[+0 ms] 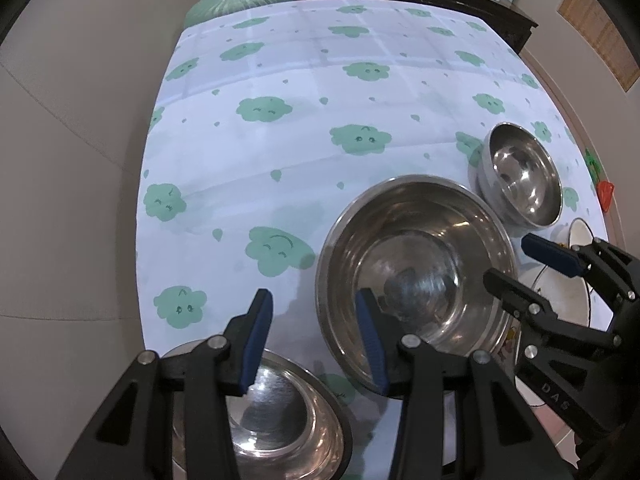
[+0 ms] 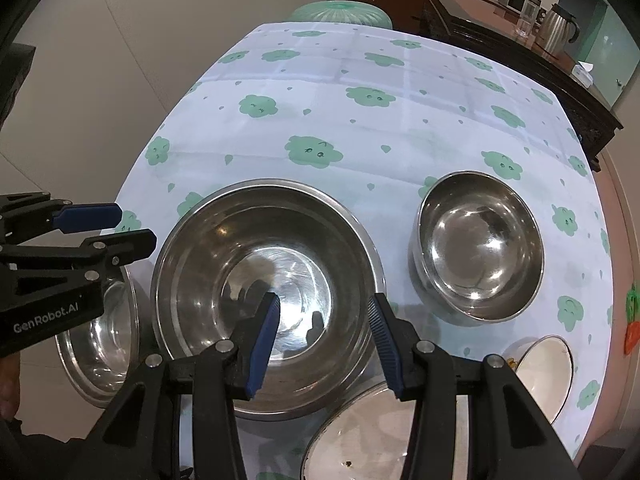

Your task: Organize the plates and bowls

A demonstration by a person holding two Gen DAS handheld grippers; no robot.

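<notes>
Near the middle of both views we see the big steel bowl point(image 2: 264, 292) sitting on the worktop point(image 2: 360, 128). It is round, so it has no long side, and its open mouth points straight up. To its right in the right wrist view sits the small steel bowl point(image 2: 478, 246), also mouth up and a little apart from the big one. At the lower left of that view, a third steel bowl point(image 2: 100, 340) sits just beside the big bowl, mouth up too. Along the bottom edge we see a white plate point(image 2: 360, 440) lying flat, and its rim goes under the big bowl's near edge. At the lower right, a white dish point(image 2: 544, 372) rests near the worktop's edge.

We see the right gripper point(image 2: 324, 340) hanging over the near rim of the big bowl. Its blue pads are apart, about halfway, with nothing between them. We cannot tell if a pad touches the rim.

At the bottom of the left wrist view, the left gripper point(image 1: 314, 340) hangs over the gap between the third bowl and the big bowl. Its pads are also apart, about halfway, and hold nothing.
</notes>
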